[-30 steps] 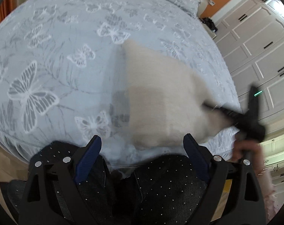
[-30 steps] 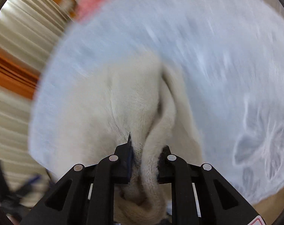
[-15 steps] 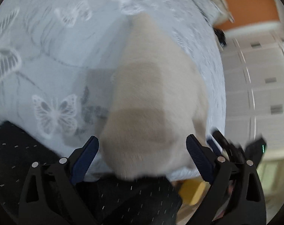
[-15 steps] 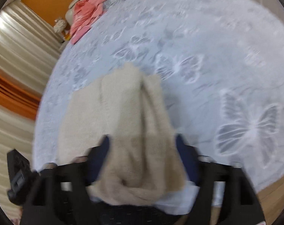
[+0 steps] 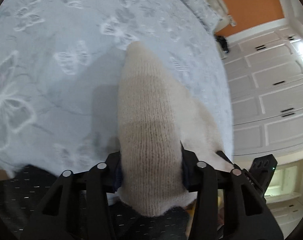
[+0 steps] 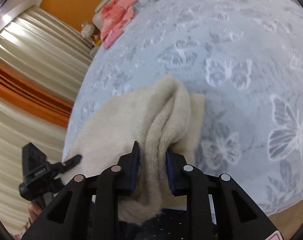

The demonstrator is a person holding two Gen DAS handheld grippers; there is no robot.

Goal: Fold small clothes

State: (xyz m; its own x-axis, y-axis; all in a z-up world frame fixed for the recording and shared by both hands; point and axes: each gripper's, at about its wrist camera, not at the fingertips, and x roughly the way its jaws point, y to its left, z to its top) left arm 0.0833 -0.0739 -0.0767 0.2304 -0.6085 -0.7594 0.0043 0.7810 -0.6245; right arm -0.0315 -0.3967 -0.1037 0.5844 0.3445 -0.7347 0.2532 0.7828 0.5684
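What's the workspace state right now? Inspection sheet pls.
Surface: bed with pale blue butterfly-print cover; garment lies near its front edge.
Job's things: cream knit, bunched, both near corners held.
Clutter: pink clothes at the far end of the bed, beside a plush toy.
Grippers: left tool shut on the knit; right tool shut on a bunched fold of it.
Cables: nothing seen.
Surroundings: white wardrobe doors, orange wall, beige and orange curtains.
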